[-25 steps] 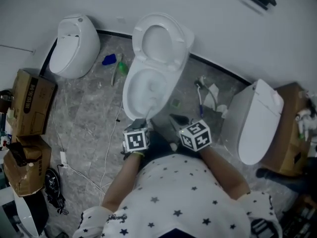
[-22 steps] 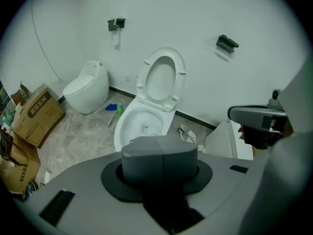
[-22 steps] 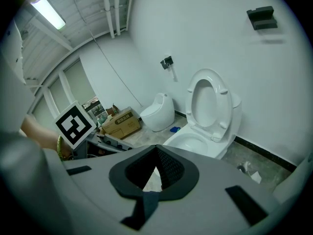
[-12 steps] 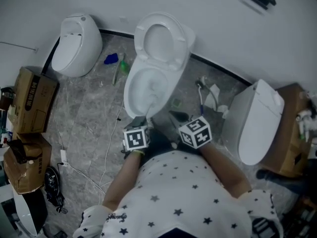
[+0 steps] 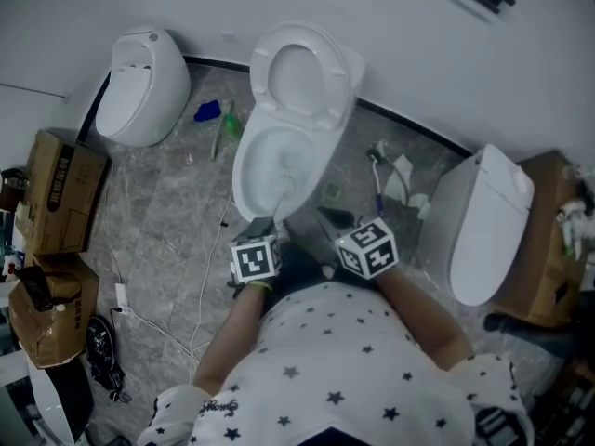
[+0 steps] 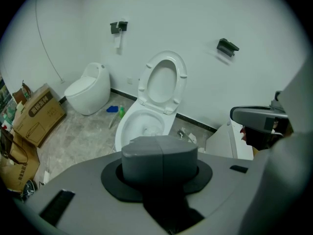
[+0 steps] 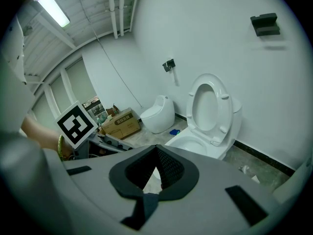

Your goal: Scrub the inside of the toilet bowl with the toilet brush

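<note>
White toilet bowl [image 5: 244,182] just ahead of left gripper [image 5: 263,224], clamped on toilet brush [image 5: 282,191] reaching inside; right gripper [image 5: 326,221] alongside, jaws apart, empty.

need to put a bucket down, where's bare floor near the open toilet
Freest: the floor between the cardboard boxes and the open toilet, though a white cable crosses it. Crowded: litter between the open toilet and the right toilet.

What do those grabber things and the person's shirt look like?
The left gripper and right gripper are grey plastic with darker grey jaws. Each carries a white cube printed with black square markers. The person wears a white short-sleeved shirt dotted with dark stars.
</note>
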Demonstrator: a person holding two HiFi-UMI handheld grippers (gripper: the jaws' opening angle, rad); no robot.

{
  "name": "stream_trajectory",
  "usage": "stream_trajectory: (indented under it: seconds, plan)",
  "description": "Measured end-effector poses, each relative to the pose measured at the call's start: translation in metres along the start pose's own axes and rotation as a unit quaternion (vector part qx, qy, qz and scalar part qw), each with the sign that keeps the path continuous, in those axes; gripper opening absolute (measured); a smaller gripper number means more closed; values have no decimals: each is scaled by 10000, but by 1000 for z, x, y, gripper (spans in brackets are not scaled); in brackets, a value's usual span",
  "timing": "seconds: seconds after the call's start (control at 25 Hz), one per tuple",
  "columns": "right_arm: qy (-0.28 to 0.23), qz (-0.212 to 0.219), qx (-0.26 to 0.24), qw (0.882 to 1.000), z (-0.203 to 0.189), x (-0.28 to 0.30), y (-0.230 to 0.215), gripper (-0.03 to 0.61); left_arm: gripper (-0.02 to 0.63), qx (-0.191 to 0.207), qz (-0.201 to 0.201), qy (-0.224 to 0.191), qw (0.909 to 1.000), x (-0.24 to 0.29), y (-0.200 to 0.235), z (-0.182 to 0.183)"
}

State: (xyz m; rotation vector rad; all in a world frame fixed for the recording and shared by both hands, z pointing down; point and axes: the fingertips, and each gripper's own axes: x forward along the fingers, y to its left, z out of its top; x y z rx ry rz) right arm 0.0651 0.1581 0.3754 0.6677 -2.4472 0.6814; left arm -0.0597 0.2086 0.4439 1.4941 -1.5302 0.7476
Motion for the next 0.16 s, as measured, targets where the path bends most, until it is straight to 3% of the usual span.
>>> stream_trajectory:
  seconds: [0.16]
  plan:
    - [-6,-17,-24,10000,-1,-1,0,5,153,-9,-25,-23,10000,1,-2,1]
